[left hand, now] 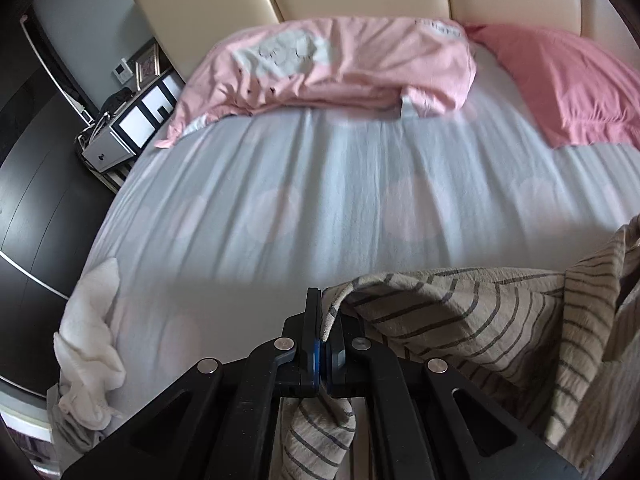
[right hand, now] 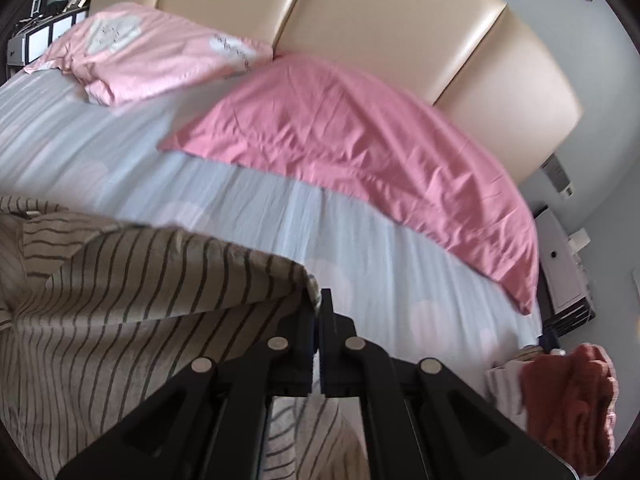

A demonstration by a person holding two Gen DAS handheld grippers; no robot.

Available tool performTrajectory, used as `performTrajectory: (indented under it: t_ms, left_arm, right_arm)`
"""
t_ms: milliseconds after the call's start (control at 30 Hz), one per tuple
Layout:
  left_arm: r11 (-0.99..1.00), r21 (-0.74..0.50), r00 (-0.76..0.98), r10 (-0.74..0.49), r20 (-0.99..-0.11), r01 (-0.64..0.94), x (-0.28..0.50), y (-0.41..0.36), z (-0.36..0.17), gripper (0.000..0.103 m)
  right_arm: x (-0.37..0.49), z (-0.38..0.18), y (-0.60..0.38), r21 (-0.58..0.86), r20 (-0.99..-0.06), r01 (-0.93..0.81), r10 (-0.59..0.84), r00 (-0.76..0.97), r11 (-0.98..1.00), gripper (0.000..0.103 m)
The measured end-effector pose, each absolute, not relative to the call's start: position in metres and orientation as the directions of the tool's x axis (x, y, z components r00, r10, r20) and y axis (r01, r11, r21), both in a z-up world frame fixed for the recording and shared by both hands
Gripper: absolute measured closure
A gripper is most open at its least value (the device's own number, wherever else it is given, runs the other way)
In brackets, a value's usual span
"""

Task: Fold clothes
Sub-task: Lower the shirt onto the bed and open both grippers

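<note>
wide open stretch of pale bedsheet mid-bed, two pink pillows blocking the headboard end, crumpled white cloth at left edge, reddish clothes pile at right edge

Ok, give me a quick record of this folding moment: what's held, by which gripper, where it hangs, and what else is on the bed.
garment: beige striped garment, spread between both grippers
left gripper: shut on one edge of the fabric
right gripper: shut on another edge
position: held above the near part of the light sheet
pillows: pale pink pillow and darker pink pillow, against the cream headboard
other clothes: white garment at one bed edge, rust-red garment at the other
</note>
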State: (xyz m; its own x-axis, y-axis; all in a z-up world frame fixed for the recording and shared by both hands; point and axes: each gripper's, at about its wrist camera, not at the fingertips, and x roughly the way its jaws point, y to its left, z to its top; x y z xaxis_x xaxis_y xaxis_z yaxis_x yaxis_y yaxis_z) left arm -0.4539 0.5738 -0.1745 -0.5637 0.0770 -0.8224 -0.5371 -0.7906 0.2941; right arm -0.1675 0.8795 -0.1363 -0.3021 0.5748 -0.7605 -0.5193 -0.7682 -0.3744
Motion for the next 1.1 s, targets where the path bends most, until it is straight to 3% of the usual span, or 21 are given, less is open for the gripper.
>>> performTrajectory:
  t_ms: [133,233,267,300,400,533,600,733,800,867,1100]
  left_arm:
    - [-0.778,0.289,-0.480,0.019,-0.877,-0.558,-0.467,0.583,-0.205,0.097]
    - [-0.768,0.293,-0.468,0.010,-0.884,-0.570,-0.468,0.584,-0.214,0.093]
    - [-0.770,0.288,-0.467,0.014,-0.884,-0.570,-0.468,0.583,-0.213,0.088]
    - [-0.776,0.278,-0.467,0.025,-0.884,-0.566,-0.469,0.579,-0.208,0.084]
    - [-0.804,0.225,-0.473,0.078,-0.878,-0.551,-0.469,0.568,-0.184,0.069]
    - [-0.804,0.169,-0.477,0.156,-0.865,-0.569,-0.455,0.562,-0.150,0.065]
    - [-0.796,0.162,-0.479,0.176,-0.860,-0.583,-0.445,0.562,-0.136,0.052]
    - [-0.784,0.185,-0.494,0.173,-0.852,-0.593,-0.428,0.566,-0.125,0.051]
    - [-0.774,0.138,-0.445,0.199,-0.873,-0.618,-0.421,0.568,-0.125,0.051]
    - [-0.747,0.079,-0.361,0.223,-0.905,-0.660,-0.410,0.571,-0.134,0.051]
    - [-0.720,0.057,-0.283,0.198,-0.938,-0.692,-0.384,0.601,-0.185,0.051]
  right_arm:
    - [-0.182,-0.170,0.891,-0.334,-0.803,-0.512,0.524,-0.284,-0.791,0.102]
    - [-0.183,-0.183,0.896,-0.303,-0.831,-0.511,0.486,-0.272,-0.804,0.092]
    - [-0.180,-0.182,0.898,-0.292,-0.832,-0.523,0.482,-0.275,-0.801,0.082]
    - [-0.176,-0.178,0.899,-0.277,-0.831,-0.536,0.479,-0.283,-0.797,0.079]
    - [-0.163,-0.166,0.904,-0.232,-0.827,-0.575,0.470,-0.309,-0.785,0.075]
    - [-0.143,-0.141,0.903,-0.190,-0.812,-0.604,0.469,-0.346,-0.774,0.075]
    - [-0.135,-0.133,0.896,-0.175,-0.812,-0.597,0.457,-0.361,-0.783,0.075]
    - [-0.122,-0.124,0.879,-0.168,-0.827,-0.569,0.429,-0.363,-0.805,0.075]
    - [-0.115,-0.121,0.868,-0.165,-0.830,-0.557,0.419,-0.367,-0.814,0.075]
    - [-0.108,-0.121,0.857,-0.158,-0.836,-0.535,0.401,-0.375,-0.830,0.075]
    - [-0.096,-0.132,0.830,-0.142,-0.857,-0.463,0.343,-0.385,-0.875,0.075]
